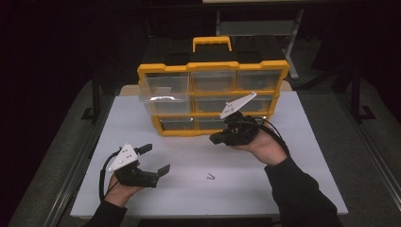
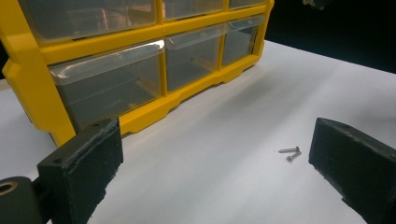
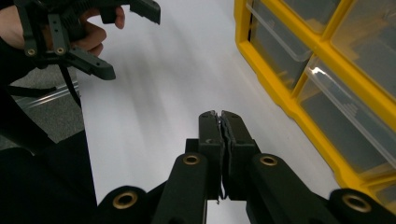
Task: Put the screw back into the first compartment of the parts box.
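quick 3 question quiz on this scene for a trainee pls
1. True or false: the left gripper has its jaws shut.
2. How many screws lie on the table? A one, B two, C five.
3. In the high view, which drawer of the organizer stands pulled out?

Key
1. False: the jaws stand wide open.
2. B: two, close together.
3. The top left one.
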A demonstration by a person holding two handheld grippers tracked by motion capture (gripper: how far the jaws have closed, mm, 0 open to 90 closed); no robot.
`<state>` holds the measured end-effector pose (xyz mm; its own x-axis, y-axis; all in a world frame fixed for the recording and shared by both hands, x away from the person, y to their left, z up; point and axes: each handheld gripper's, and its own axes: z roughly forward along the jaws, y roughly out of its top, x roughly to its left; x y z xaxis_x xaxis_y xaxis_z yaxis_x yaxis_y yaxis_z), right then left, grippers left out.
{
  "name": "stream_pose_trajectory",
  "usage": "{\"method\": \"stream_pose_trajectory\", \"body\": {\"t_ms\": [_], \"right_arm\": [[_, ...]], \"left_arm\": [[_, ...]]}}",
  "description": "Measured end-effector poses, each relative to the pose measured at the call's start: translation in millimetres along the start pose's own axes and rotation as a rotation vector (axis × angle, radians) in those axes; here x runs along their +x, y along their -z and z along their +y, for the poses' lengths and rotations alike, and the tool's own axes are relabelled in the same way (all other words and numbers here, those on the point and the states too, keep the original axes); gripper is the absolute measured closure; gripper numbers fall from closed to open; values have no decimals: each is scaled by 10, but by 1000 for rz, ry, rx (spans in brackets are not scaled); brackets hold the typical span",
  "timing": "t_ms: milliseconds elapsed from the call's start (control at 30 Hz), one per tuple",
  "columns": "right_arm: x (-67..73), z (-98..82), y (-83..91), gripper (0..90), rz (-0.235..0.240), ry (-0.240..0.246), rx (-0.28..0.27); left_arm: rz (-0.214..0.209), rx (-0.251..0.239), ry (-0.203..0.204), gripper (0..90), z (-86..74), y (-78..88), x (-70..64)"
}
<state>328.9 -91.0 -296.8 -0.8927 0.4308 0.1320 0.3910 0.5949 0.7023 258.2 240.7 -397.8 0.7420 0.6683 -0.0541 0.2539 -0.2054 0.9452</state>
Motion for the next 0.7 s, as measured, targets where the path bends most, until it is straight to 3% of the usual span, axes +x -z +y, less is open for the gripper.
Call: {"method": "stream_pose_trajectory", "body": {"t_ms": [400, 533, 567, 600, 700], "right_arm": [[-24, 156, 103, 873, -1, 46, -38], [-31, 209, 122, 873, 1, 46, -45], [-20, 227, 129, 873, 7, 24, -48], [-41, 236, 127, 873, 3, 46, -53], [-53, 276, 133, 873, 4, 38, -53]], "left_arm": [[-1, 0, 2, 23, 0, 1, 1], [-2, 0, -1, 23, -1, -1, 2], [-2, 2, -2, 24, -1, 1, 2], [-1, 2, -2, 24, -1, 1, 2], [-2, 2, -8, 24, 3, 6, 8]]}}
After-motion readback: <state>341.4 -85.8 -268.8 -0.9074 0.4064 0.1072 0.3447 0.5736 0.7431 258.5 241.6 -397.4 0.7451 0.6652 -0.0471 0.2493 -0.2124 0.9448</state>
